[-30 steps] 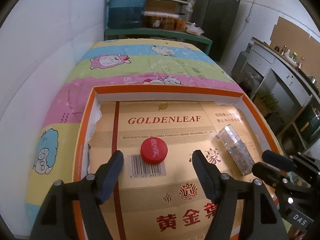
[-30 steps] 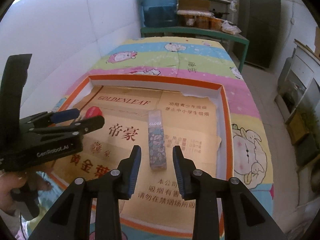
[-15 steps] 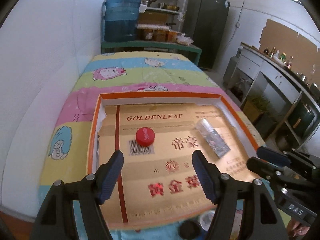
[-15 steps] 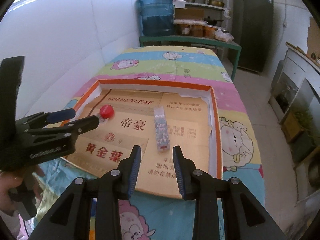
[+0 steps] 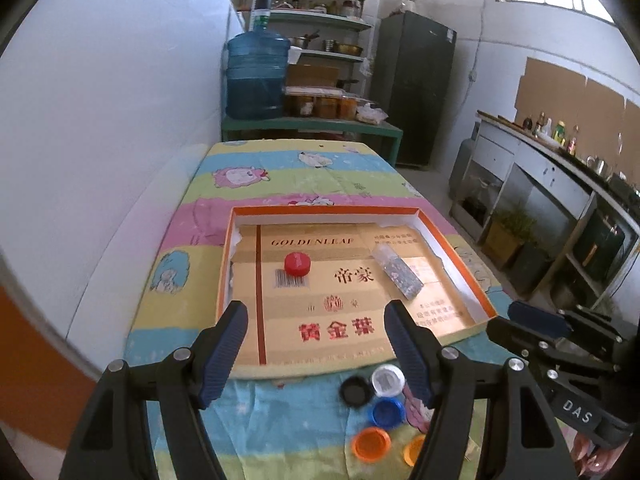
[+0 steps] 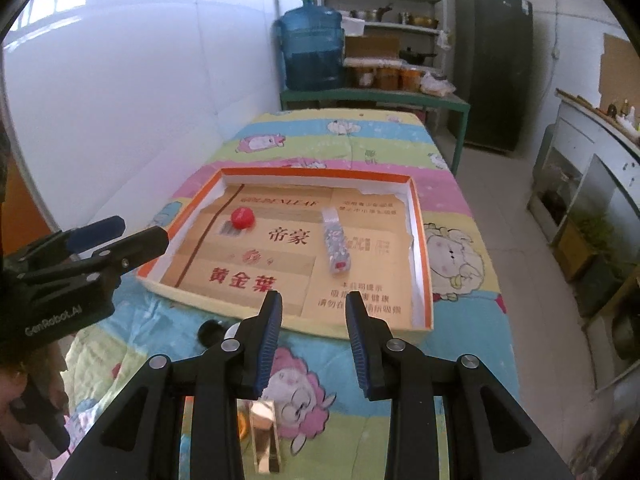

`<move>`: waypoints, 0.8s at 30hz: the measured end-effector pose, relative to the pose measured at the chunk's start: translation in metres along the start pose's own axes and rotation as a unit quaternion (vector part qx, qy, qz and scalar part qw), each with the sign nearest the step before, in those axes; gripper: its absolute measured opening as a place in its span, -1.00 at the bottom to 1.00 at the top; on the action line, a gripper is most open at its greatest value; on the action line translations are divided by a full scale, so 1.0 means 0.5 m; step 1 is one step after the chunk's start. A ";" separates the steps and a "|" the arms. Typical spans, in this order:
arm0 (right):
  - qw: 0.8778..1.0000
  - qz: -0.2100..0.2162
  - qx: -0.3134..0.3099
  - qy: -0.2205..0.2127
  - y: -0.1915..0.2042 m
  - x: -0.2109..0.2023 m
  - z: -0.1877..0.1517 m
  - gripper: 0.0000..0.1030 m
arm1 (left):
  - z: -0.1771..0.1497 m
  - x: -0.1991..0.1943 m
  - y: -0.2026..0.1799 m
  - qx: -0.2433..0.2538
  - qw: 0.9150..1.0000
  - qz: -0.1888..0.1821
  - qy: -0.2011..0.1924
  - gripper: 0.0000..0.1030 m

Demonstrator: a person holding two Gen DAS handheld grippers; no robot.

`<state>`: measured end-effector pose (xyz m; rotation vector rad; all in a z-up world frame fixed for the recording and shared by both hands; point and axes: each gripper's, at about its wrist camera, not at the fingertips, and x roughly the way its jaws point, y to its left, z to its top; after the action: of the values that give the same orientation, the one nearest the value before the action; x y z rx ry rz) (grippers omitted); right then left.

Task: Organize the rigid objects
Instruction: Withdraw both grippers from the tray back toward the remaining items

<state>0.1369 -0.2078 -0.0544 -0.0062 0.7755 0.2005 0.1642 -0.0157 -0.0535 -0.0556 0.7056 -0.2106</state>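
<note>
Left wrist view:
Left hand-held gripper [image 5: 316, 350]: spread wide, empty, above the tray's near edge.
Tray [image 5: 456, 252]: orange-rimmed, on the table [image 5: 288, 168]; red cap [image 5: 297, 263] and clear patterned box [image 5: 398, 271] already inside, well apart.
Loose caps: black cap [image 5: 355, 391], white cap [image 5: 387, 380], blue cap [image 5: 386, 411], orange cap [image 5: 371, 443] clustered outside, near the tray (probably next).

Right wrist view:
Right hand-held gripper [image 6: 314, 340]: parted, holding nothing.
Shiny block [image 6: 265, 436]: on the cloth below the fingers, outside the tray.
Progress: two items in, several left.
</note>
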 end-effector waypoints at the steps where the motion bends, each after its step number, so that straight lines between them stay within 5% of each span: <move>1: 1.000 -0.001 0.000 -0.003 0.004 -0.012 -0.006 -0.35 | -0.004 -0.009 0.003 -0.005 1.000 0.000 0.001 0.37; 24: 1.000 -0.003 -0.002 -0.018 0.077 -0.145 -0.099 -0.34 | -0.087 -0.163 -0.007 -0.002 1.000 0.026 -0.015 0.24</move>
<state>0.0452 -0.1869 -0.0369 -0.0092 0.7399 0.1967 0.0751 -0.0013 -0.0342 -0.0444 0.6768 -0.1590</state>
